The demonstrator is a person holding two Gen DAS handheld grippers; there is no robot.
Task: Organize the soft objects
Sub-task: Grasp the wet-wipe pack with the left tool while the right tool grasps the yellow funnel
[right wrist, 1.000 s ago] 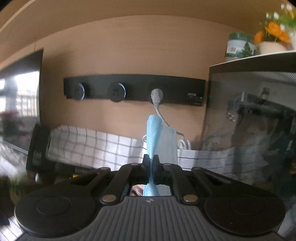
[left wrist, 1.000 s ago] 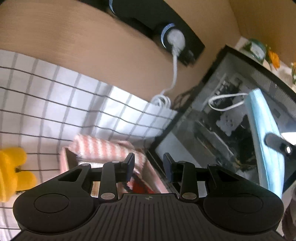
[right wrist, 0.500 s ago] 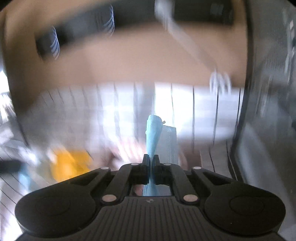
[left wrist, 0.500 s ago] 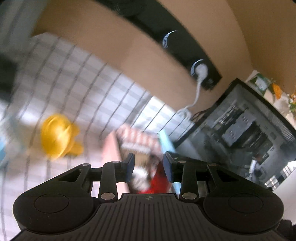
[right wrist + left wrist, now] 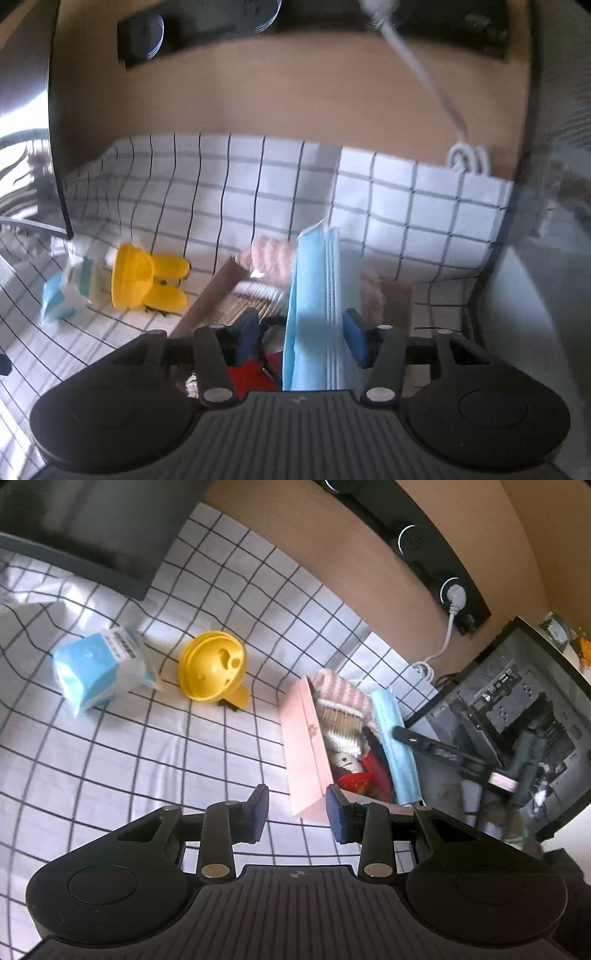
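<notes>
Left wrist view: the left gripper point(image 5: 297, 812) hangs with its jaws apart and nothing between them, above a surface covered by a white cloth point(image 5: 155, 738) with a black grid. Just ahead stands a pink box point(image 5: 304, 746), open at the top. Inside it lie cotton swabs point(image 5: 338, 720), a red item point(image 5: 364, 775), and a pink knitted piece point(image 5: 340, 688) at the far end. A blue face mask point(image 5: 397, 753) stands on edge along the box's right side. Beside the mask, one finger of the right gripper point(image 5: 436, 744) reaches in from the right — its state cannot be read from here. To the left, well apart from the box, sit a yellow toy point(image 5: 212, 670) and a blue tissue pack point(image 5: 98, 670), near each other. A black case with a clear panel point(image 5: 517, 716) stands to the right; a white cable point(image 5: 445, 637) runs from a wall socket strip point(image 5: 424, 550).

Right wrist view: this view settles what the other cannot — the right gripper point(image 5: 301, 332) has its jaws spread wide. The face mask point(image 5: 319, 306) stands between them, close to the right fingertip point(image 5: 354, 334); whether it touches is unclear. The box point(image 5: 207, 295) appears below with the swabs point(image 5: 255, 299) and the red item point(image 5: 247, 374). The yellow toy point(image 5: 147, 277) and tissue pack point(image 5: 62, 291) show blurred at left, over the cloth point(image 5: 406, 206).
</notes>
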